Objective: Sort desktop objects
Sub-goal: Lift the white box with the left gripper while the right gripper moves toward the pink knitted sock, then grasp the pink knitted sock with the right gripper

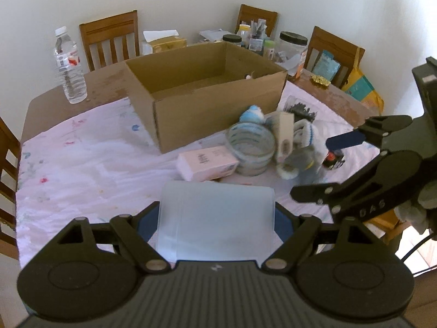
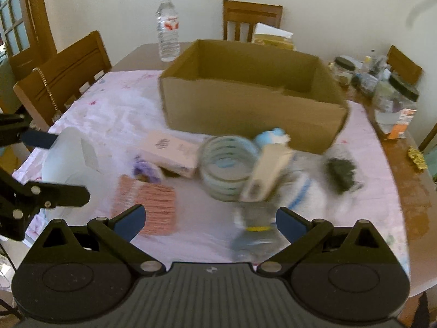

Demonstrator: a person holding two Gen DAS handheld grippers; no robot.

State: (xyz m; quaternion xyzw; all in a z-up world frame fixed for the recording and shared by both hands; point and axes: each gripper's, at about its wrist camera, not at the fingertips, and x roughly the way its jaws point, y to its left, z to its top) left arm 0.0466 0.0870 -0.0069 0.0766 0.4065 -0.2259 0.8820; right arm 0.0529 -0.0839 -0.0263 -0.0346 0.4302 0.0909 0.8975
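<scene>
- A water bottle (image 1: 69,68) stands upright at the far left of the bench (image 1: 103,82), on bare wood just past the pale cloth (image 1: 82,150).
- The left hand-held gripper (image 1: 215,220) has its blue pads pressed on both sides of a translucent plastic container (image 1: 215,218), near the front edge and lifted toward the camera.
- An open cardboard box (image 1: 207,93) sits mid-bench, far side of the cloth, its flaps gone or folded down.
- Just near of the box lies a pink box (image 1: 206,164), touching a round clear tub (image 1: 251,150) on its right.
- Right of the tub, a pile: a blue-and-white knitted item (image 1: 251,114), a beige slim carton (image 1: 285,136) leaning upright, and striped socks (image 1: 308,139).
- A bag of dark clips (image 1: 300,109) lies beyond the pile, by the box's right corner.
- The right hand-held gripper (image 2: 210,221) hovers over the pile with its jaws spread wide and nothing between them.
- Jars (image 1: 292,46) crowd the far right.
</scene>
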